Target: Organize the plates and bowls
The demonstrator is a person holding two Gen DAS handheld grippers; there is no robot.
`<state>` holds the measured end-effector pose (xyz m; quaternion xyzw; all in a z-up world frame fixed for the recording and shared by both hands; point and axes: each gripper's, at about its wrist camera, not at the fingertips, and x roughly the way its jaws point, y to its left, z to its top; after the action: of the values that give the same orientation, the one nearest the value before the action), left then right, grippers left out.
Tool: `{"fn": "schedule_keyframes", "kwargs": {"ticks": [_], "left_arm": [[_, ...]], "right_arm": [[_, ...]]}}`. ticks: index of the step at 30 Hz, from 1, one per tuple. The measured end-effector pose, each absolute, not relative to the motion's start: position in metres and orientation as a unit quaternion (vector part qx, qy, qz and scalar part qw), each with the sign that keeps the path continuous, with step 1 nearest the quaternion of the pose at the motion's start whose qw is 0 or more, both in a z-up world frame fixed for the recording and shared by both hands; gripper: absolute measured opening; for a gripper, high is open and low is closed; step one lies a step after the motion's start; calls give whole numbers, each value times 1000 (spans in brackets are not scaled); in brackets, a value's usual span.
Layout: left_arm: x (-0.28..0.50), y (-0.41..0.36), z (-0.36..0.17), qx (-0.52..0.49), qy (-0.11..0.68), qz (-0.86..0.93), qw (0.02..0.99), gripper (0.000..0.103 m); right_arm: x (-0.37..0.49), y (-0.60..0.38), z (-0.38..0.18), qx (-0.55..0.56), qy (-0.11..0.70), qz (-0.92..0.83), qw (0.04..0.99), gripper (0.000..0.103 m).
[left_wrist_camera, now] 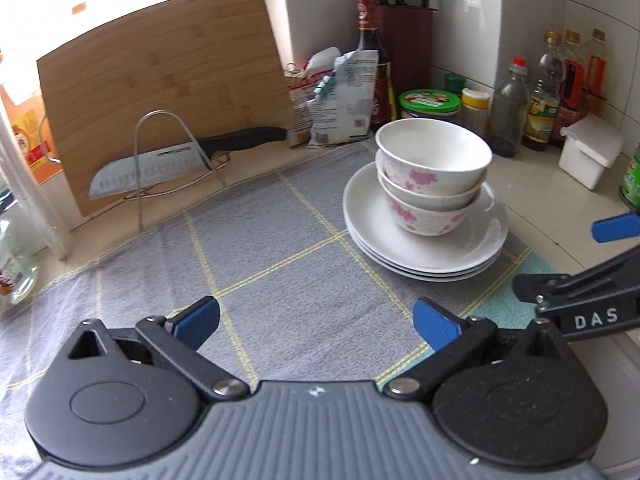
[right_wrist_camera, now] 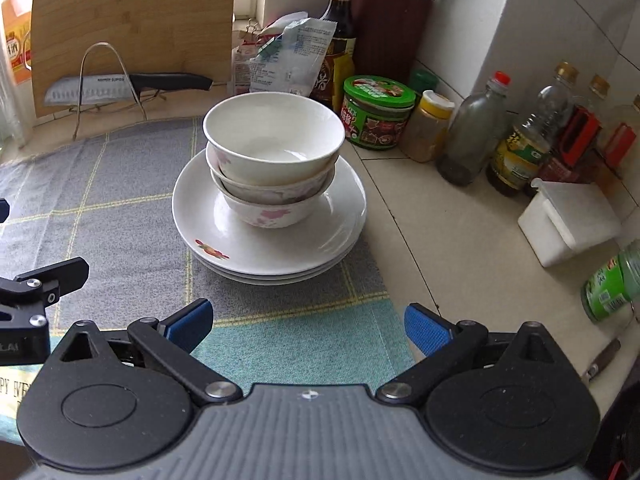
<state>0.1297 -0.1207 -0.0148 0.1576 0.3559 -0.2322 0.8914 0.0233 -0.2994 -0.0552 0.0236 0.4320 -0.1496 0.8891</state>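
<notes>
Three white bowls [left_wrist_camera: 434, 160] [right_wrist_camera: 274, 140] with pink flower prints are nested on a stack of three white plates [left_wrist_camera: 374, 232] [right_wrist_camera: 200, 220] at the right side of a grey checked cloth [left_wrist_camera: 280, 240] [right_wrist_camera: 120, 184]. My left gripper [left_wrist_camera: 316, 322] is open over the cloth, to the near left of the stack, with nothing between its blue pads. My right gripper [right_wrist_camera: 306, 324] is open too, just in front of the stack, empty. The right gripper's fingers [left_wrist_camera: 576, 288] show at the right edge of the left wrist view.
A bamboo cutting board [left_wrist_camera: 160, 80] leans at the back with a knife [left_wrist_camera: 180, 158] in a wire rack [left_wrist_camera: 160, 152]. Food bags [left_wrist_camera: 344, 96], a knife block [left_wrist_camera: 404, 40], jars [right_wrist_camera: 376, 112], several bottles [right_wrist_camera: 472, 132] and a white box [right_wrist_camera: 568, 220] crowd the counter's back and right.
</notes>
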Motion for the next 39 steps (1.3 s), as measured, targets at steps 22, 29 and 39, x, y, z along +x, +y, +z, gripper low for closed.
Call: {"fn": "schedule_keyframes", "kwargs": {"ticks": [22, 29, 39], "left_arm": [[106, -106, 23, 135, 339, -241, 899, 102], [105, -103, 25, 129, 338, -244, 900, 102], [103, -105, 27, 127, 338, -247, 899, 102]], "right_arm": [[-8, -277, -17, 53, 387, -190, 901, 103], [-10, -276, -14, 54, 381, -193, 903, 103], [-14, -278, -11, 59, 378, -199, 902, 103]]}}
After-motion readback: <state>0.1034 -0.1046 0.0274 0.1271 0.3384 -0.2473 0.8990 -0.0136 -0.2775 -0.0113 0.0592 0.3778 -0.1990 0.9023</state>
